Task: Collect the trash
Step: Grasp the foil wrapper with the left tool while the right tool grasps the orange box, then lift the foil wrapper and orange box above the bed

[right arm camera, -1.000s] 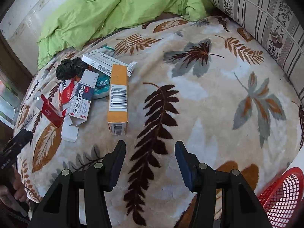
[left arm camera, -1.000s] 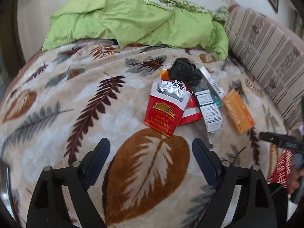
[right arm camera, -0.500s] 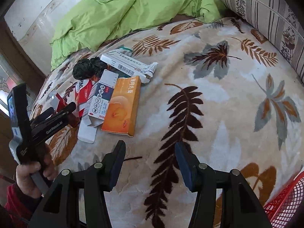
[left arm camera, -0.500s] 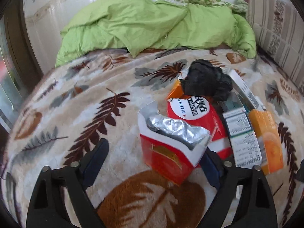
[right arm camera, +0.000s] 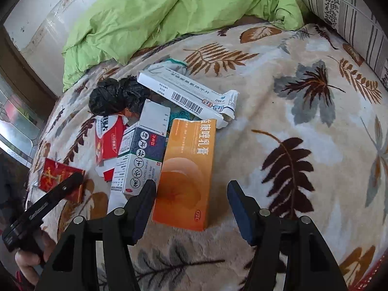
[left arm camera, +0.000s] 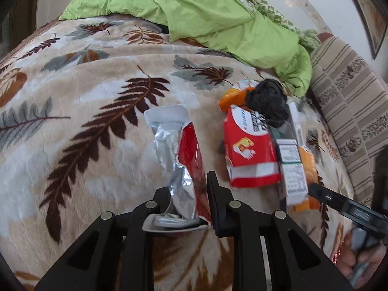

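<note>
Red card and crumpled silver foil: torn cigarette pack, long axis running away from the camera, clamped between the nearly closed left gripper, left of the orange box. Right gripper wide open and holding nothing, straddling the near end of that flat glossy box on the plush leaf-print blanket.

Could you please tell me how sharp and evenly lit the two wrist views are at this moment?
Left wrist view: motion-blurred, the lettering on the red-and-white cardboard box smeared; the crumpled red cigarette pack with silver foil, gripped by the left gripper, glints. Right wrist view: sharper, the print on the orange cardboard box legible, soft daylight, glare on the glossy white wall. Both bend strongly at the edges.
</note>
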